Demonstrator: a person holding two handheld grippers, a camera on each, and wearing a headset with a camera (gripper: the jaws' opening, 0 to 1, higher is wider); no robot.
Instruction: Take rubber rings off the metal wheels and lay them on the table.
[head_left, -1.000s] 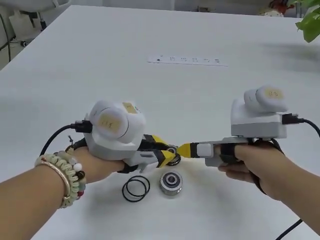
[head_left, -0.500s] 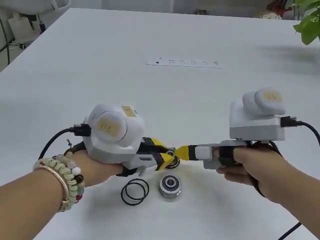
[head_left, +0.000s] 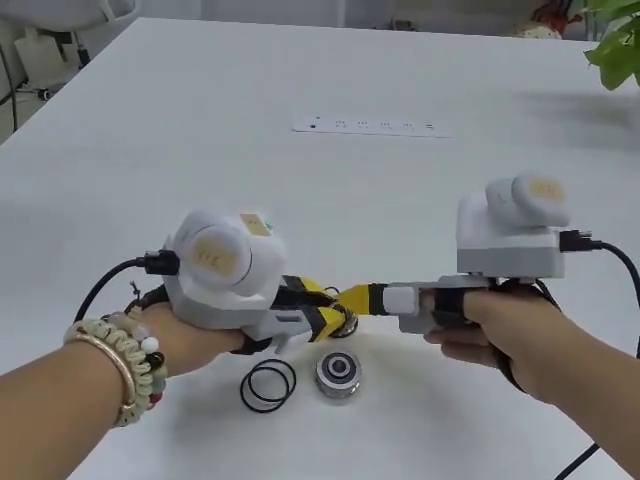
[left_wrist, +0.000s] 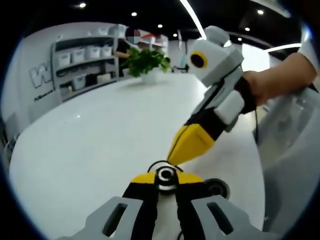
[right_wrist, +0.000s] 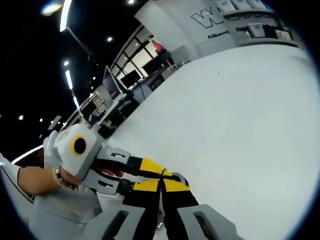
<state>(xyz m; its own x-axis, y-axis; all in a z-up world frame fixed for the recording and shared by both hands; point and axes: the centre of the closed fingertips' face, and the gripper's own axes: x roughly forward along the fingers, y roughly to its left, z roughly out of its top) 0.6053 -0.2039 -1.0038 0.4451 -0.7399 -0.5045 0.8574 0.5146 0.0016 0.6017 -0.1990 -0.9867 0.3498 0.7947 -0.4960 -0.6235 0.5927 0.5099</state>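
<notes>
Just above the counter (head_left: 420, 200), near its front edge, your left gripper (head_left: 335, 318) is clamped on a metal wheel (left_wrist: 166, 176); your right gripper (head_left: 352, 300) meets it tip to tip, its jaws pressed together on the thin black rubber ring (left_wrist: 157, 164) at the wheel's rim; below them a second wheel (head_left: 339, 372) lies flat on the counter; just beside it, on your left, two loose rings (head_left: 268, 384) lie overlapping; a power strip (head_left: 370, 127) sits well beyond.
</notes>
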